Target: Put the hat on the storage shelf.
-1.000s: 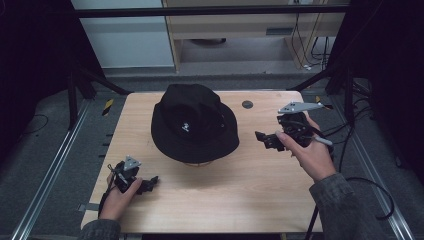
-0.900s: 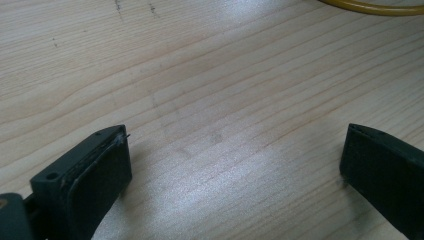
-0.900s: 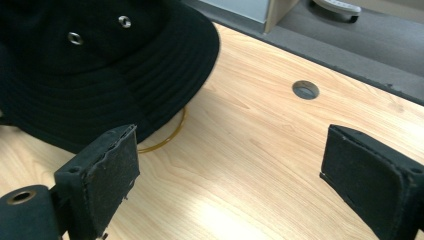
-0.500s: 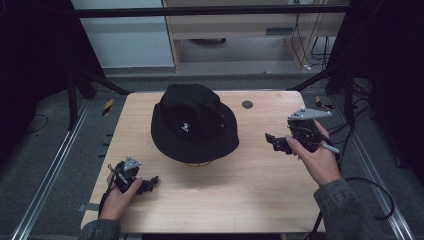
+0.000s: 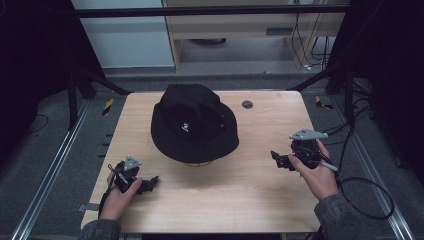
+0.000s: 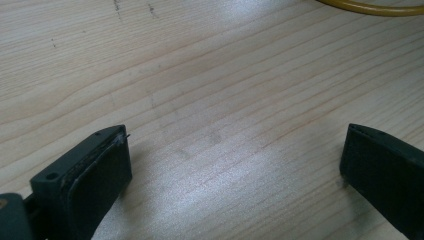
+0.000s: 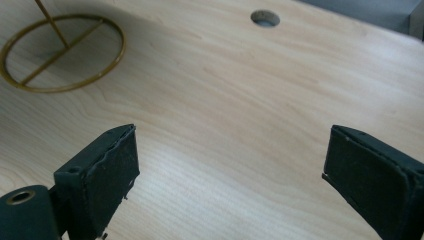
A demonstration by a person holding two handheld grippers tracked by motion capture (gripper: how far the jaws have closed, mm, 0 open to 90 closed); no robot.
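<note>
A lab: wooden table (image 5: 260,200) on floor rails (image 5: 45,185) amid dark framing and cables (image 5: 367,195)

Matt cloth hat (image 5: 194,122), wooden table (image 5: 270,200)

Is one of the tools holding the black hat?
No, the black hat sits untouched mid-table, with the left tool and right tool open and apart from it.

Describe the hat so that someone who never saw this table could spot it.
Find the pale wooden table. At its far middle sits the black bucket hat, raised on a thin brass ring stand. A small white mark on its crown sets it apart from the black grippers nearby.
</note>
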